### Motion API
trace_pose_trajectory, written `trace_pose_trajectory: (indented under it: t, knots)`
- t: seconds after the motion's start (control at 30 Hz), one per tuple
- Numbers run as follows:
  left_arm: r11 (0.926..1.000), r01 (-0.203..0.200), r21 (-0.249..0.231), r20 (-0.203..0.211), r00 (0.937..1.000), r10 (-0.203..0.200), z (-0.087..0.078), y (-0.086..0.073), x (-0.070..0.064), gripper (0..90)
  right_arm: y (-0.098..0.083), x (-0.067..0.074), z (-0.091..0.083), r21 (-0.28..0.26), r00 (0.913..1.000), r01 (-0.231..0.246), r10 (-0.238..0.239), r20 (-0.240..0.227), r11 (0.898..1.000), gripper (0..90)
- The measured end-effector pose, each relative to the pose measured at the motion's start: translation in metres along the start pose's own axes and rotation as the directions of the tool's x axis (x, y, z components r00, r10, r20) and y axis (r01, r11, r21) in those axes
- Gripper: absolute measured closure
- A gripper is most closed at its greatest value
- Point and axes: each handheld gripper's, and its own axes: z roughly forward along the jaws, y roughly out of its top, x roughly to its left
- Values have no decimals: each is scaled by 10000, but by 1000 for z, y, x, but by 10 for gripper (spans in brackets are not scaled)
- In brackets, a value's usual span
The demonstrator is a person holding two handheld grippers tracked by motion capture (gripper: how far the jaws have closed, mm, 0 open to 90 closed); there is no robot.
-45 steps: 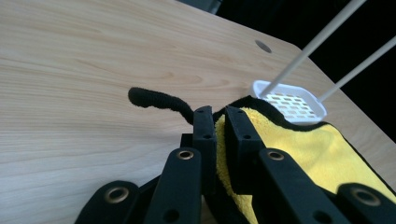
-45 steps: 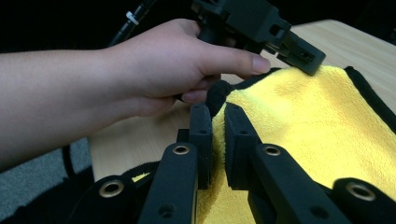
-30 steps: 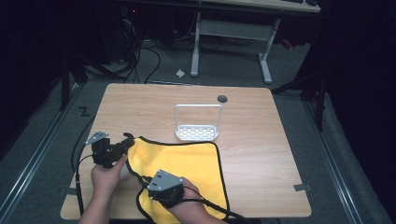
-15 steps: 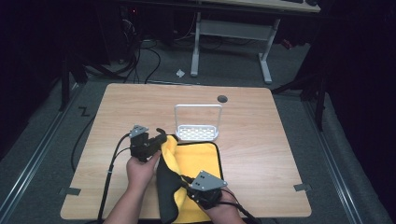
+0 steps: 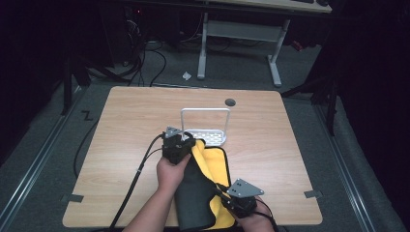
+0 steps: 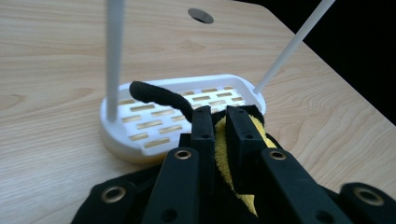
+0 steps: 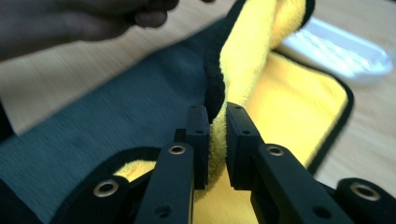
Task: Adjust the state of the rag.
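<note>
1. Cloth [image 5: 205, 188], yellow pile on one face, dark grey on the other, black edging. It lies on the near middle of the worktop [image 5: 121, 125], partly folded so the grey face covers its left part. Its near edge is cut off by the bottom of the high view.
2. Left gripper [image 5: 186, 145], held in the left hand [image 5: 170, 174]. Fingers [image 6: 203, 135] are closed on a fold of the cloth's far edge, the yellow pile showing between them in the left gripper view. The jaws have just been easing open slightly, with the cloth between them.
3. Right gripper [image 5: 223, 195], at the cloth's near right; its hand is mostly cut off by the frame edge. Fingers [image 7: 198, 135] pinch a raised fold of yellow cloth. These jaws have also just been opening slightly.
4. White slotted tray [image 5: 212, 137] with a hooped wire handle [image 5: 205, 112], just beyond the cloth. The left gripper view shows a black cloth edge lying over the tray's rim. In the high view the gripper hides this contact.
5. The right gripper view is blurred at its left. The dark shape at its top is probably the left hand.
6. Change since a second ago: the cloth then lay open, yellow face up. Both grippers have carried its left edge rightward, turning up the grey face.
</note>
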Motion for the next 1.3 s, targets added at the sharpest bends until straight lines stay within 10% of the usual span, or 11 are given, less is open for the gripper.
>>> trace_pose_trajectory:
  t: [0.3, 0.5, 0.7, 0.87, 1.03, 1.3]
  knots:
    - [9998, 58, 167, 263, 9996, -63, 19, -5, -8, 773, -10, -9, -5, 304, 9989, -464, 462, 72, 9985, 746]
    - [9997, -189, -176, 1030, 9945, 207, 9, -2, -9, 524, -8, -6, -8, 94, 9995, -229, 226, 239, 9997, 669]
    - [9981, -542, -294, 750, 9956, 563, -10, 0, 5, 495, -7, -12, -11, 31, 9985, -355, 354, 412, 9994, 664]
    - [9897, -1311, 578, -104, 9912, 1319, -8, -12, 21, 493, -8, -14, -7, 127, 9981, -335, 328, 515, 9994, 647]
    - [9885, -1061, 1075, -672, 9912, 1137, 1, -27, 39, 527, -4, -30, 9, 334, 9948, -524, 492, 892, 9981, 636]
    - [9824, -1460, 1163, -928, 9832, 1571, 3, -34, 40, 819, 7, -45, 44, 792, 9939, -647, 571, 946, 9948, 775]
